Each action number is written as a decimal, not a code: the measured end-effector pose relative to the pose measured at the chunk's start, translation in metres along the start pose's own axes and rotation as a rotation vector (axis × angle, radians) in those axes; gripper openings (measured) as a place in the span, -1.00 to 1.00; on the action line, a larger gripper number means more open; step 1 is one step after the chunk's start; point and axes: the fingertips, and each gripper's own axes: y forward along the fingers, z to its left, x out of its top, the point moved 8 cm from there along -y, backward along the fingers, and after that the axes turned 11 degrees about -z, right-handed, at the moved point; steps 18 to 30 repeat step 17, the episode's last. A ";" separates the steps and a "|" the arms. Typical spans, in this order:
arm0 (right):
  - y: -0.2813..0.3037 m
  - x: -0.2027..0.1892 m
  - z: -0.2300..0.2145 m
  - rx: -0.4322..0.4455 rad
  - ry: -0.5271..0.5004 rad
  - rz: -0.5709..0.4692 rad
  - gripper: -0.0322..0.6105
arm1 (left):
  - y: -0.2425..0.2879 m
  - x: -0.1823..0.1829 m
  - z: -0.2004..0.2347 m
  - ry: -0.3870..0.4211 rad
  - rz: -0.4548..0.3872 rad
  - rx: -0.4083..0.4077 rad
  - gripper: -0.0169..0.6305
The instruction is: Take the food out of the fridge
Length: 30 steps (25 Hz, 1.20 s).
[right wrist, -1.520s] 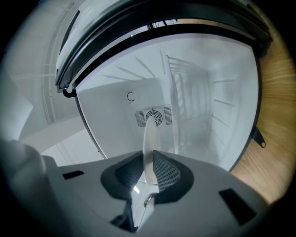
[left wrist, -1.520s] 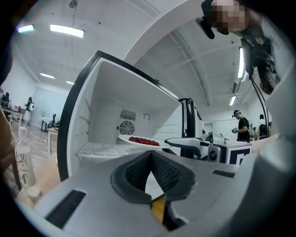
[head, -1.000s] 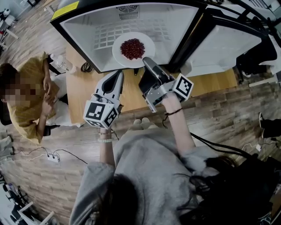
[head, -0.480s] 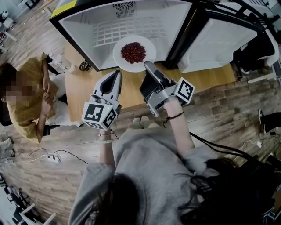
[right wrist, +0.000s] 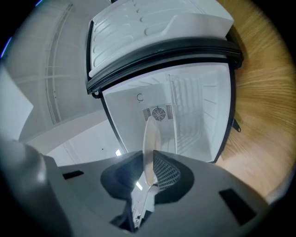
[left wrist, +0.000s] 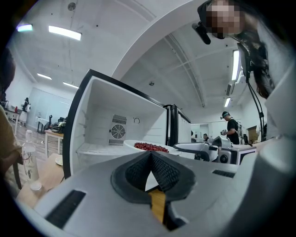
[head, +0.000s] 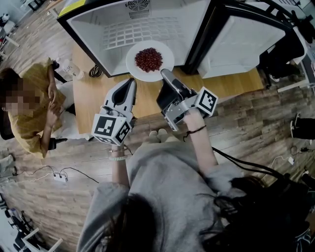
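your right gripper (head: 165, 75) pinches plate (head: 133, 66) rim, plate straddling fridge (head: 93, 24) near edge; left gripper (head: 130, 83) pressed together, empty, over table (head: 93, 103).

The plate (head: 134, 59) clamped in my right gripper (head: 165, 74) blocks the fridge (head: 142, 29) mouth ahead of both tongs. There is room to its left. The open door (head: 246, 44) walls off the right. A bottle (head: 71, 70) and a seated person (head: 29, 113) crowd beyond my left gripper (head: 132, 81).

No text is legible; the yellow label (head: 73, 10) atop the fridge (head: 93, 24), well beyond the fingertips of the left gripper (head: 132, 81), is unreadably small.
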 end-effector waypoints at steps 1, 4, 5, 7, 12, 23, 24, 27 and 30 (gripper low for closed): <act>0.000 -0.001 0.000 -0.001 0.002 0.001 -0.72 | -0.001 0.000 0.000 0.001 -0.001 0.001 -0.92; -0.002 -0.002 0.001 -0.002 0.003 0.006 -0.72 | -0.002 0.002 -0.002 0.003 -0.004 0.003 -0.92; -0.003 -0.002 0.001 -0.002 0.003 0.006 -0.72 | -0.003 0.002 -0.002 0.003 -0.005 0.003 -0.92; -0.004 -0.002 0.001 -0.003 0.003 0.005 -0.72 | -0.003 0.002 -0.003 0.001 -0.005 0.004 -0.92; -0.004 -0.002 0.001 -0.002 0.003 0.003 -0.72 | -0.004 0.001 -0.003 -0.001 -0.004 0.004 -0.92; -0.006 -0.002 0.002 -0.001 0.004 0.003 -0.72 | -0.005 0.000 -0.006 -0.002 -0.004 0.002 -0.92; -0.006 -0.002 0.002 -0.001 0.004 0.003 -0.72 | -0.005 0.000 -0.006 -0.002 -0.004 0.002 -0.92; -0.006 -0.002 0.002 -0.001 0.004 0.003 -0.72 | -0.005 0.000 -0.006 -0.002 -0.004 0.002 -0.92; -0.006 -0.002 0.002 -0.001 0.004 0.003 -0.72 | -0.005 0.000 -0.006 -0.002 -0.004 0.002 -0.92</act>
